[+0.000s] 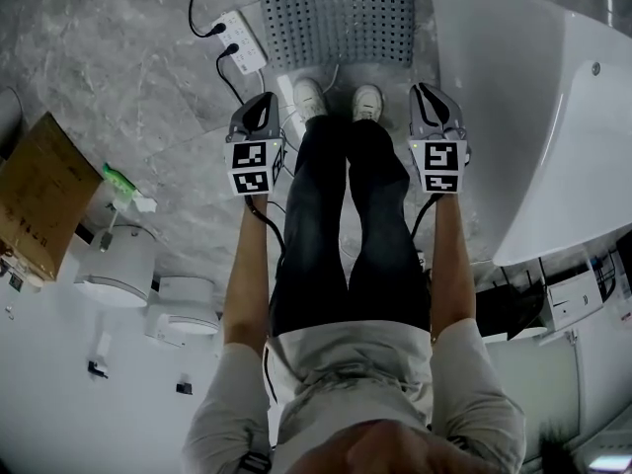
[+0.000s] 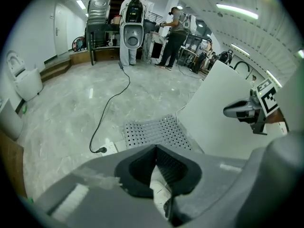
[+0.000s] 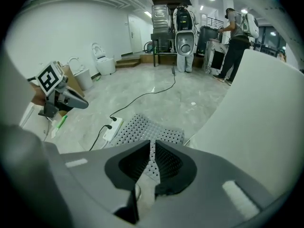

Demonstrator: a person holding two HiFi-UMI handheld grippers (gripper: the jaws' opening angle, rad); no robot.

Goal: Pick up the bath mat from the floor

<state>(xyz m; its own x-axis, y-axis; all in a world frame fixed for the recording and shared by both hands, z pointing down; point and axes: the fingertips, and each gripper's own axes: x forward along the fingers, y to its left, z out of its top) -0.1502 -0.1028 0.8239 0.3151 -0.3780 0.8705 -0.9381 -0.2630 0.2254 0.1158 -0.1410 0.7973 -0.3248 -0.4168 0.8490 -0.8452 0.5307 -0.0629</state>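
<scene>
The perforated grey bath mat [image 1: 336,13] lay flat on the floor [image 1: 118,57] at top centre, between a power strip [image 1: 242,42] and the white bathtub [image 1: 533,117]. Below it, the left gripper [image 1: 262,102] had its jaws pressed together and empty. The right gripper [image 1: 427,92] had its jaws slightly apart, holding nothing.

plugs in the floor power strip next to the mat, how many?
2. Both in the power strip left of the bath mat in the head view: the far plug near its far end, the near plug mid-strip, closer to the person. None seems hidden.
</scene>
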